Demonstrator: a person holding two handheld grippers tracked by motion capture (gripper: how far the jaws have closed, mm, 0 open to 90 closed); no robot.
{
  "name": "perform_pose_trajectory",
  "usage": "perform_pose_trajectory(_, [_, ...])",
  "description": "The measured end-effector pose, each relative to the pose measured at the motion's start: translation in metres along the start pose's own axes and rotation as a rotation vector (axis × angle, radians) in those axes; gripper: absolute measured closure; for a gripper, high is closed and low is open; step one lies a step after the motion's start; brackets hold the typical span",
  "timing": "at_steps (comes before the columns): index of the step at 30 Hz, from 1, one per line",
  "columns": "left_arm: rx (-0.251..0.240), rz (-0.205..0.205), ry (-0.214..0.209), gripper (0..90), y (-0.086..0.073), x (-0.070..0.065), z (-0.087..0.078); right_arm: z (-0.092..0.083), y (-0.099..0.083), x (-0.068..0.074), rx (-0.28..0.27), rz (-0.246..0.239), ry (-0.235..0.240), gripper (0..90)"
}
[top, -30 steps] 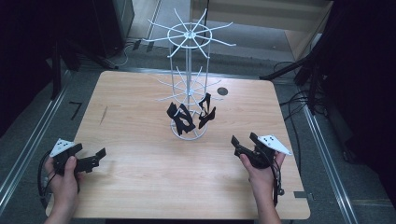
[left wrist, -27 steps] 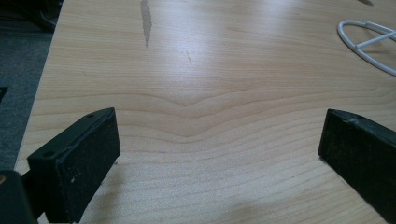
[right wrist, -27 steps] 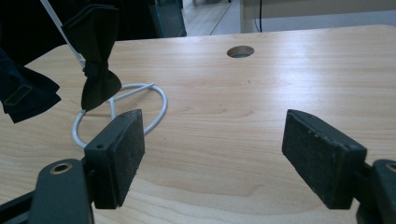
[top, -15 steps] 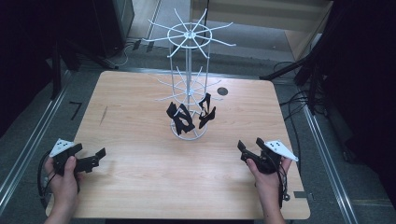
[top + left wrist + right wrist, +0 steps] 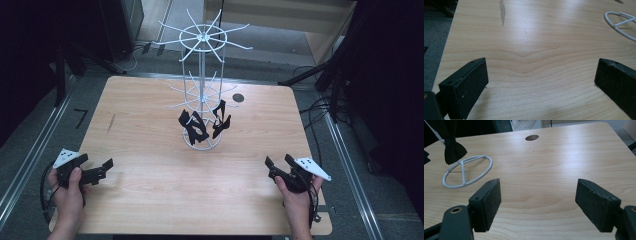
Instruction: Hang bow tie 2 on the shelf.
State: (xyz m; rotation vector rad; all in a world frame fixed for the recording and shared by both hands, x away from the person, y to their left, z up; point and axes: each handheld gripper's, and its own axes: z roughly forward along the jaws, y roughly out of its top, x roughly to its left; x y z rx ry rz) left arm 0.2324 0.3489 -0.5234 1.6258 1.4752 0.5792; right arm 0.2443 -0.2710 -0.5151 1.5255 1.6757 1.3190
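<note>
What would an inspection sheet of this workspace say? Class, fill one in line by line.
Surface: wooden table, bare grain, a dark streak near its left edge, a round hole at the back.
Job's things: white wire rack at mid-table; black bow ties hang on its lower arms.
Clutter: nothing seen.
Grippers: left claw open, empty, low over the table; right claw open, empty.
Cables: one loops from the left claw; more lie on the floor at right.
Surroundings: grey floor, metal rails, dark stands.
</note>
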Motion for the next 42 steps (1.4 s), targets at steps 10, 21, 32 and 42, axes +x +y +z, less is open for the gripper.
perform_pose_trajectory(10, [0.000,0.000,0.001,0.0,0.000,0.000,0.000,-0.012,-0.010,-0.025,-0.004,0.020,-0.033,21.2])
perform_pose_trajectory(21, [-0.002,0.001,0.002,0.0,0.000,0.000,0.000,-0.033,-0.022,-0.052,-0.001,0.059,-0.077,21.3])
perform_pose_trajectory(32, [-0.002,0.001,0.001,0.0,0.000,0.000,0.000,-0.054,-0.031,-0.070,-0.003,0.084,-0.106,21.6])
perform_pose_trajectory(42, [0.001,0.001,0.003,0.0,0.000,0.000,0.000,-0.061,-0.036,-0.077,0.005,0.073,-0.128,22.0])
